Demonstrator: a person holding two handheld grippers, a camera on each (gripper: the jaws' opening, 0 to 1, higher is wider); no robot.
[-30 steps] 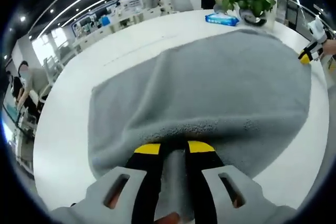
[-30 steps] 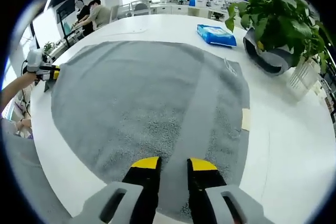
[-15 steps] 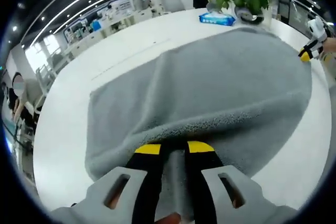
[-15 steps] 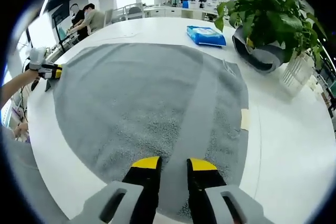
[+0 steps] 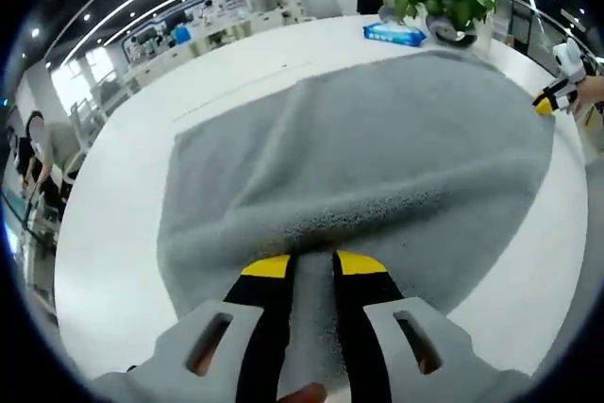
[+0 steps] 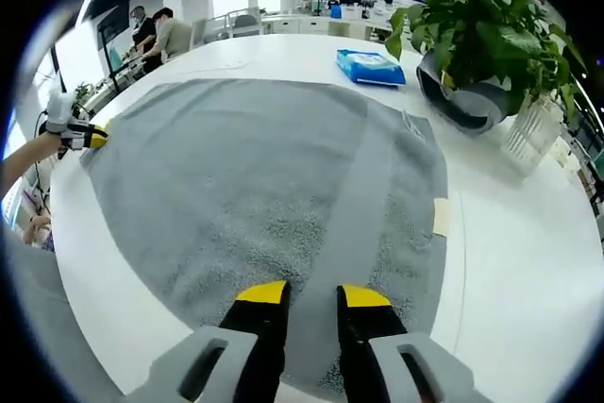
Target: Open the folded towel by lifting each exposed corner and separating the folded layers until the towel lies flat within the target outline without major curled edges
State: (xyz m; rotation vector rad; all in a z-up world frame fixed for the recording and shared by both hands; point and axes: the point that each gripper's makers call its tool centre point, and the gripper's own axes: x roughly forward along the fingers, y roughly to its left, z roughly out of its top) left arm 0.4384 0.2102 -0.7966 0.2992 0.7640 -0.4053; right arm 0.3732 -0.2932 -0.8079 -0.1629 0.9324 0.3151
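A grey towel [image 5: 377,158] lies spread over a white table [image 5: 113,233]. My left gripper [image 5: 311,266] is shut on the towel's near edge, and the cloth rises into a low ridge in front of its jaws. In the right gripper view the same towel [image 6: 255,176] looks nearly flat, with a smooth woven band running away from my right gripper [image 6: 311,294], which is shut on that edge. The left gripper [image 6: 80,134] appears at the towel's far left corner there, and the right gripper [image 5: 557,92] shows at the far right corner in the left gripper view.
A potted plant [image 6: 491,54] in a grey pot and a blue packet [image 6: 371,66] stand beyond the towel's far edge. A small beige tag [image 6: 441,216] lies beside the towel's right side. People stand by desks in the background. A sleeve [image 6: 24,162] reaches in at left.
The ridge of cloth in front of my left gripper has lowered and the towel is pulled flatter. In the right gripper view the left gripper has shifted slightly outward with its corner.
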